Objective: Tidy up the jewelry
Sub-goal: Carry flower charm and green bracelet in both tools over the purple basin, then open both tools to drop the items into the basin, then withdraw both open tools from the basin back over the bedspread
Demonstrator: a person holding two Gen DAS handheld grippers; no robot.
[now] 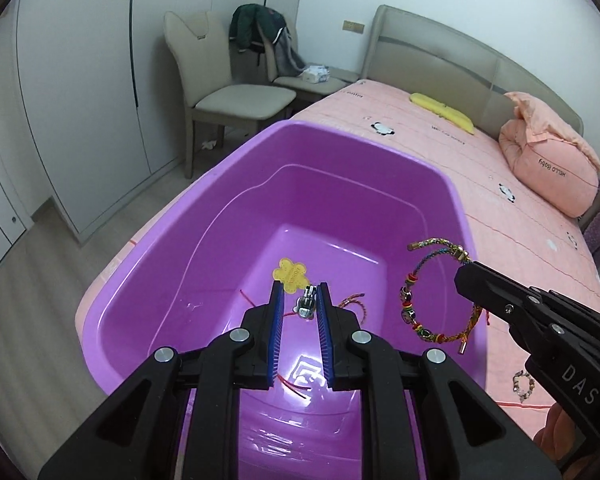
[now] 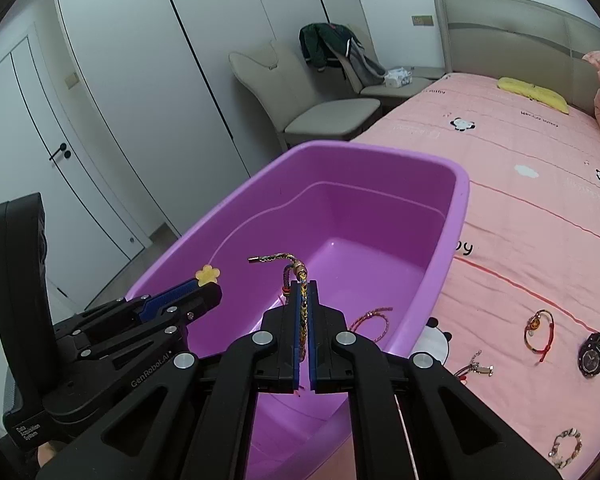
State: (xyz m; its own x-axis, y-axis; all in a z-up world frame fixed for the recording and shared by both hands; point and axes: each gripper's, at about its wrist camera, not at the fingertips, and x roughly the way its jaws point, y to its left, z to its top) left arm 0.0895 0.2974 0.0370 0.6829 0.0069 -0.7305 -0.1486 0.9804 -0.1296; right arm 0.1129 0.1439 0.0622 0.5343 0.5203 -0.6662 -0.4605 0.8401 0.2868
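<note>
Pink bedspread (image 2: 540, 240) under purple tub (image 1: 220, 208); left jaws pinching silver charm (image 1: 306, 307); right jaws pinching multicoloured braided bracelet (image 1: 424, 296).

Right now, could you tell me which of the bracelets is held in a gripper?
The multicoloured braided bracelet with beads, pinched in the right gripper over the purple tub; the others lie loose.

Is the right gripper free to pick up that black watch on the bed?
Probably not yet: the right gripper is shut on a multicoloured braided bracelet, over the purple tub. The black watch lies unobstructed on the bedspread.
</note>
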